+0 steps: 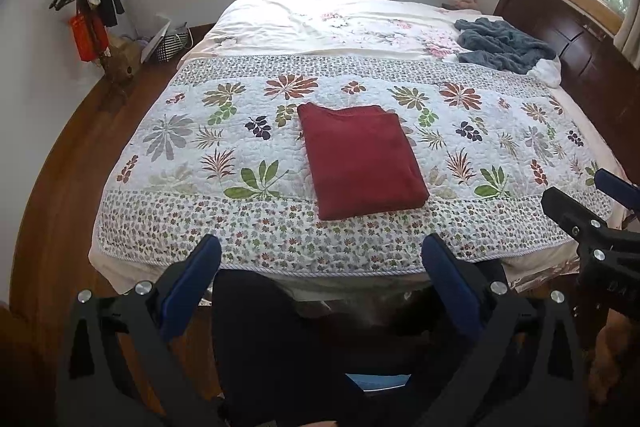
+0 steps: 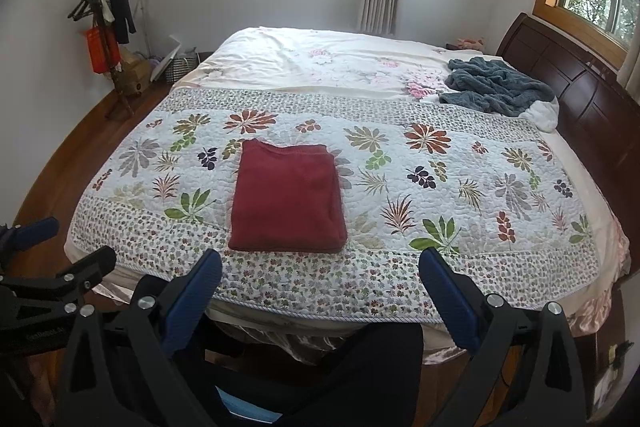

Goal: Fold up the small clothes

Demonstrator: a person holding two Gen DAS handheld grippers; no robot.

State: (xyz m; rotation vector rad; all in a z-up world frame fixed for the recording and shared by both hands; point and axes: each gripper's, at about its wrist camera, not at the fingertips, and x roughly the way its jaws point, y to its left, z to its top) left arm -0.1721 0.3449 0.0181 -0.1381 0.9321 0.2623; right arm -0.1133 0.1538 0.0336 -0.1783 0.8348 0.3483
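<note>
Neatly folded into a rectangle, the dark red knit garment [image 1: 360,161] [image 2: 288,197] lies on the leaf-patterned quilted bedspread [image 1: 192,147] [image 2: 460,195] near the bed's foot edge; both the left gripper [image 1: 322,259] and right gripper [image 2: 320,273] hover short of it, jaws spread wide, gripping nothing

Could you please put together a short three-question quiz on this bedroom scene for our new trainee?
1. True or false: the red garment lies folded on the floral quilt.
2. What is the left gripper holding: A) the garment, B) a hanger, C) nothing?
3. What colour is the crumpled blanket near the headboard?

Key: 1 true; 2 C, and the right gripper is likewise open and empty; 3 blue-grey.
</note>
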